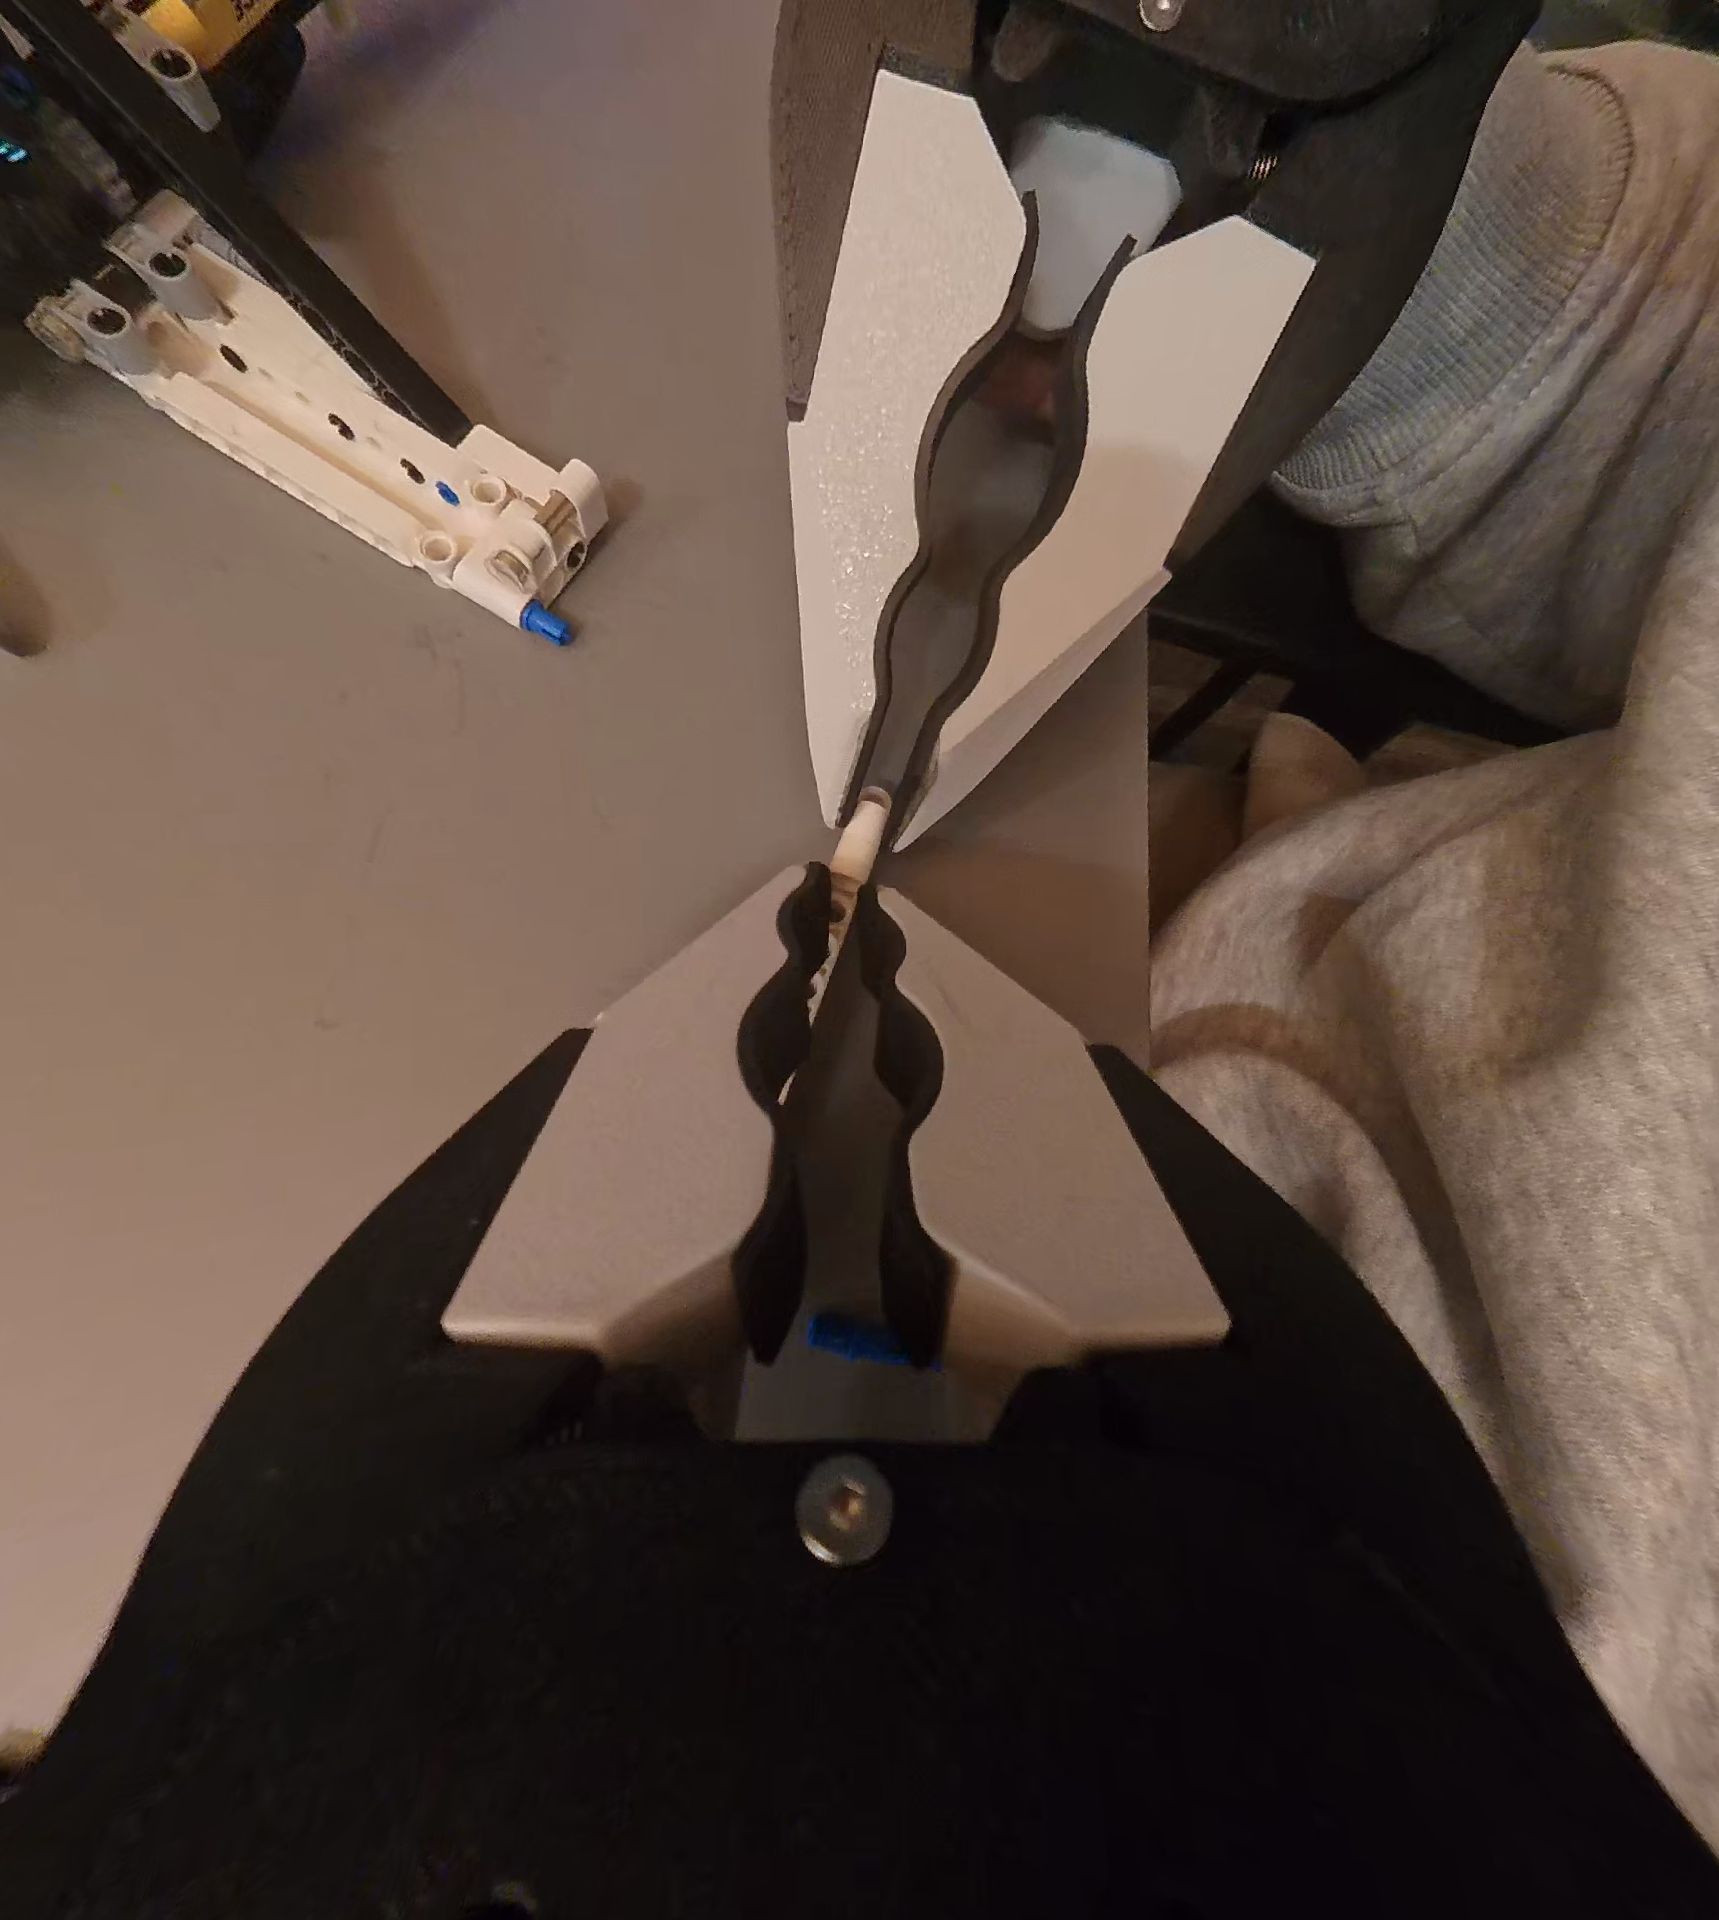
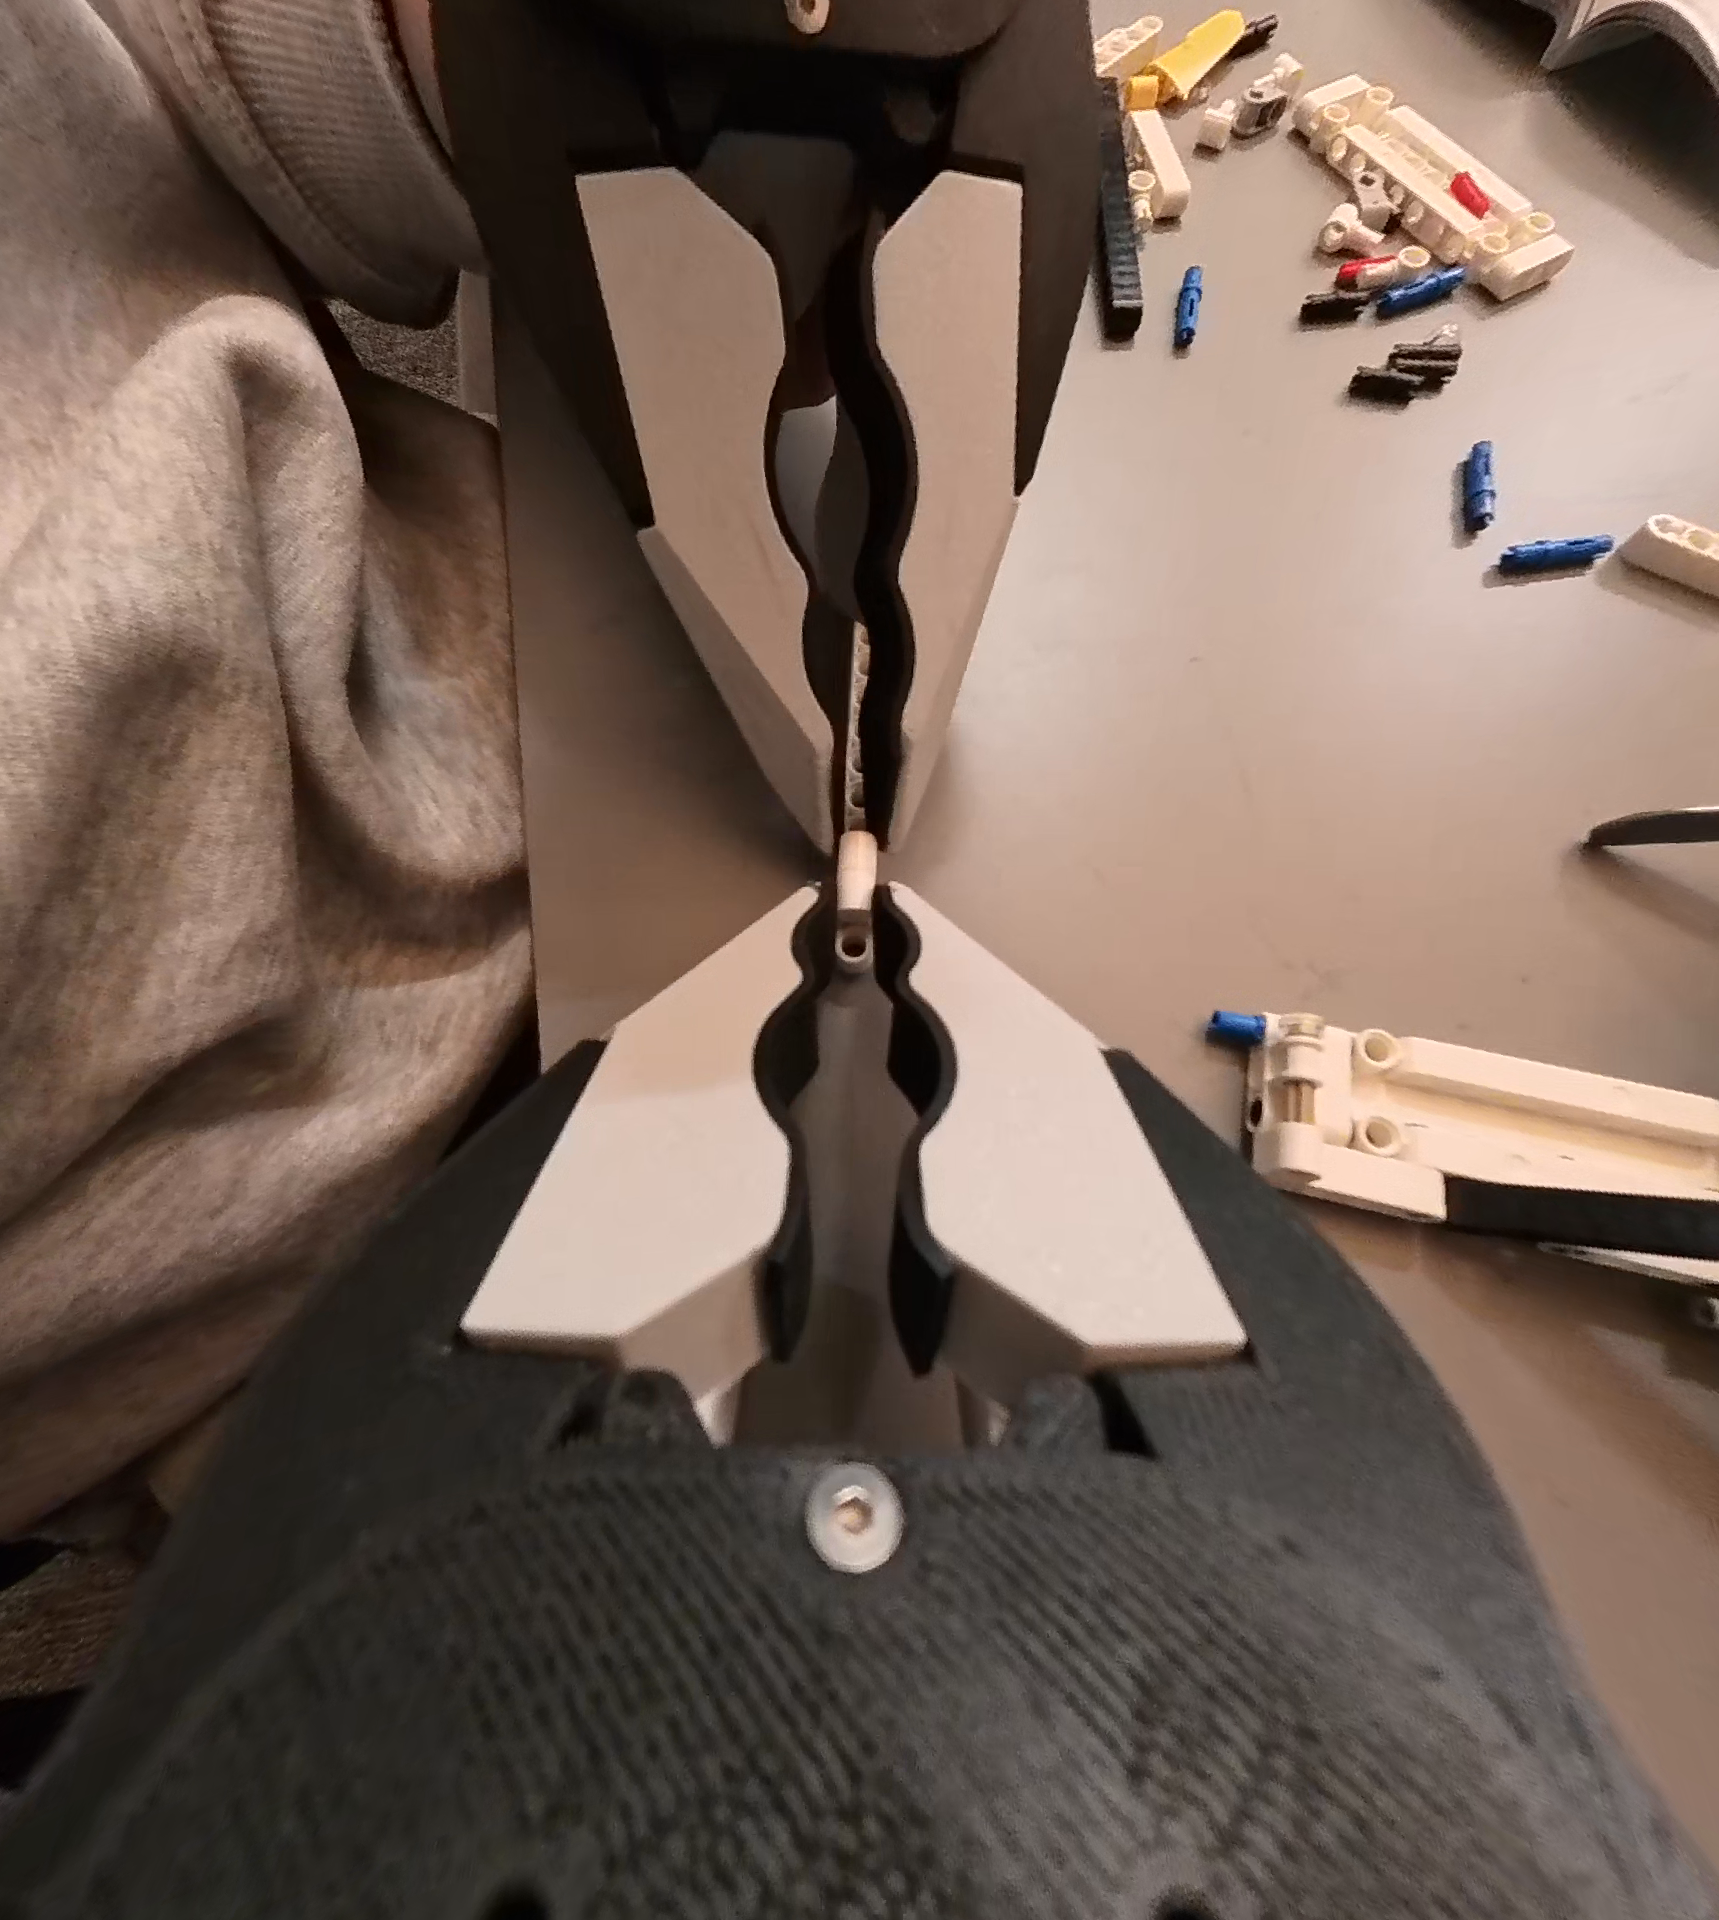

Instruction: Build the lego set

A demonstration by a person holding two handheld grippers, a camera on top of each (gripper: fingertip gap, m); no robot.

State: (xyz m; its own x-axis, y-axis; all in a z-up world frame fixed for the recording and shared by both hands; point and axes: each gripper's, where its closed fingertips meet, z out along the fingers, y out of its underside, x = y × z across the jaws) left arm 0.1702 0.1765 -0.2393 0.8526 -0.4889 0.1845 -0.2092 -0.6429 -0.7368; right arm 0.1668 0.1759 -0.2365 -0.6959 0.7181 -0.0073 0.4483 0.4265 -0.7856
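Note:
My two grippers meet tip to tip above the grey table. My left gripper is shut on a thin white beam held edge-on along its jaws, with a blue pin at the back. My right gripper is shut on a small white connector, whose far end touches the beam's tip. In the left wrist view the right gripper comes from the top with the connector. In the right wrist view the left gripper comes from the top with the holed beam.
A partly built white and black assembly lies on the table, a blue pin at its end. Several loose white, blue, black and yellow pieces lie farther off. A person's grey sweatshirt borders the table edge. The tips of both grippers are at nearly the same place.

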